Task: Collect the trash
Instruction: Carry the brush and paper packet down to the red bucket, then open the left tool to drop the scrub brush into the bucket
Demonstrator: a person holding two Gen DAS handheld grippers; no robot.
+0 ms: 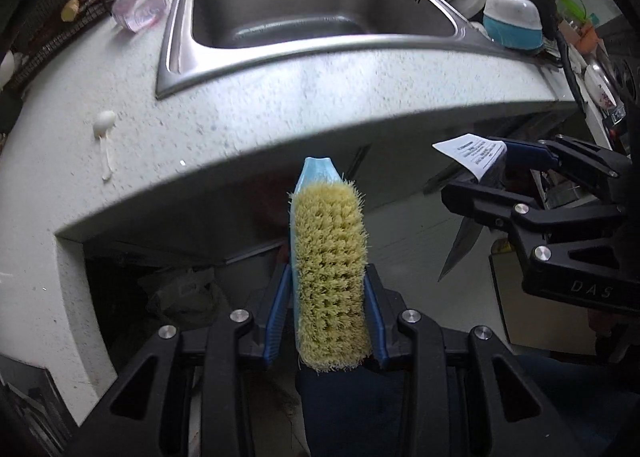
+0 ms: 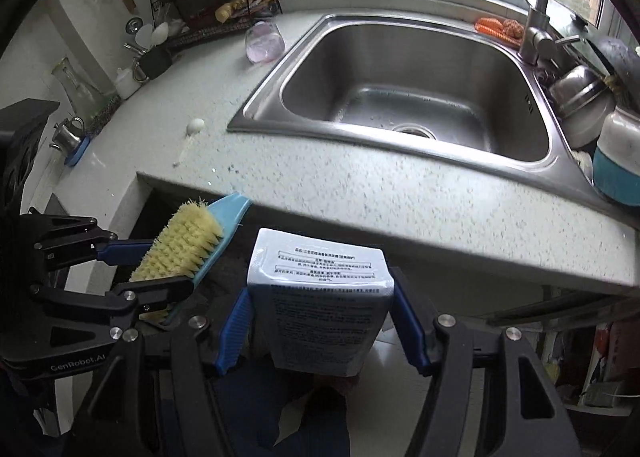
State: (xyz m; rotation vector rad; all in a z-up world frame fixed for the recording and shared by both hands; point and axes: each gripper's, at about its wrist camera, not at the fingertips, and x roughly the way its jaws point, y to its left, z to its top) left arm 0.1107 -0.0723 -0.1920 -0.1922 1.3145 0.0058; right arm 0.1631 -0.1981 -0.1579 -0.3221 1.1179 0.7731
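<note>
My left gripper point(image 1: 327, 285) is shut on a blue scrub brush point(image 1: 330, 265) with yellow bristles, held upright below the counter's front edge; the brush also shows in the right wrist view point(image 2: 184, 245). My right gripper point(image 2: 324, 321) is shut on a white printed packet point(image 2: 320, 301), also held in front of the counter; it shows in the left wrist view point(image 1: 476, 155) at the right. A white plastic spoon point(image 1: 105, 137) lies on the speckled counter point(image 1: 280, 97) left of the sink; the spoon also shows in the right wrist view point(image 2: 191, 137).
A steel sink point(image 2: 404, 97) is set in the counter, with the faucet point(image 2: 536, 17) behind. A pink cup point(image 2: 264, 43) lies on its side at the sink's left. Stacked pots and bowls point(image 2: 592, 113) crowd the right. A wire rack point(image 2: 216, 5) with bottles stands at the back left.
</note>
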